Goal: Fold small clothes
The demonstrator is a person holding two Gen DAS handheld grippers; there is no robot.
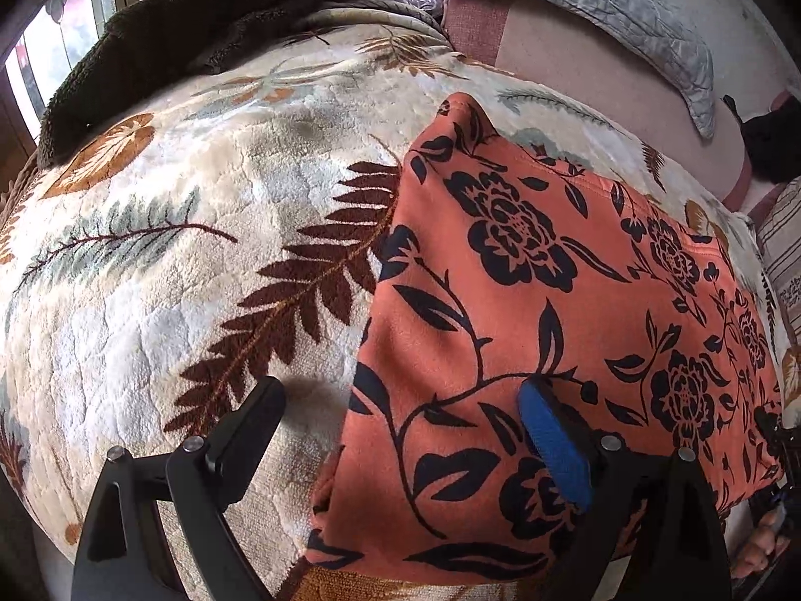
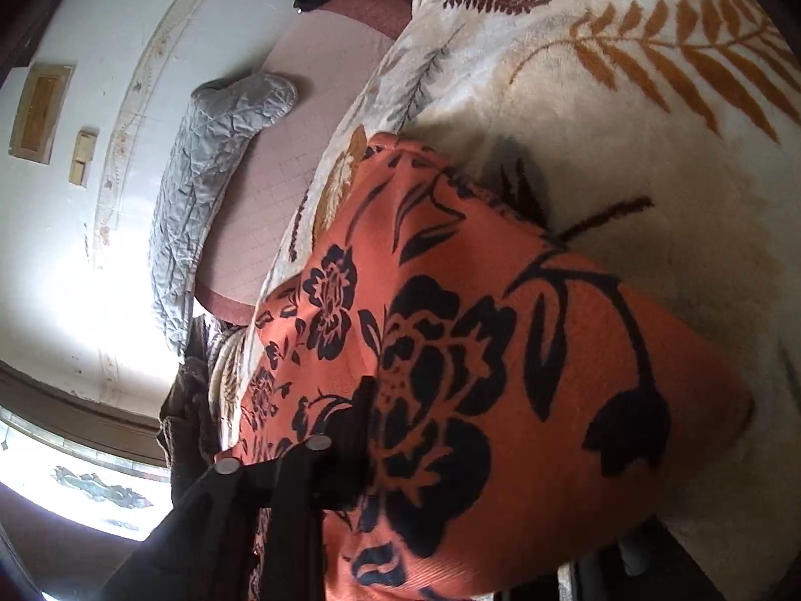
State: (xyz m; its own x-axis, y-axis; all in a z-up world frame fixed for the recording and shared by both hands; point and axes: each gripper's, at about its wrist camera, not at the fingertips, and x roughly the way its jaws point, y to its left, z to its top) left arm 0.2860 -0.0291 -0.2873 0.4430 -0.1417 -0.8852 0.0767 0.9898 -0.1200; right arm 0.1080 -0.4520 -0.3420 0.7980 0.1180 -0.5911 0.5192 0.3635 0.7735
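Folding is under way: my right tool (image 2: 350,430) looks clamped on the orange floral garment (image 1: 525,300), lying on the bed's leaf-print blanket (image 1: 175,250). My left tool (image 1: 400,430) stands open astride its near corner; next it must pinch that edge

Leaf-patterned blanket (image 1: 175,250) over the bed, brown fleece (image 1: 200,30) heaped at its far edge, grey quilted pillow (image 1: 626,15) beside the wall (image 2: 75,250)

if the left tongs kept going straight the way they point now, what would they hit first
Probably the left edge of the orange cloth with black flowers: the open left tongs straddle it, one finger over the cream fern-print plush blanket. Depth is unclear.
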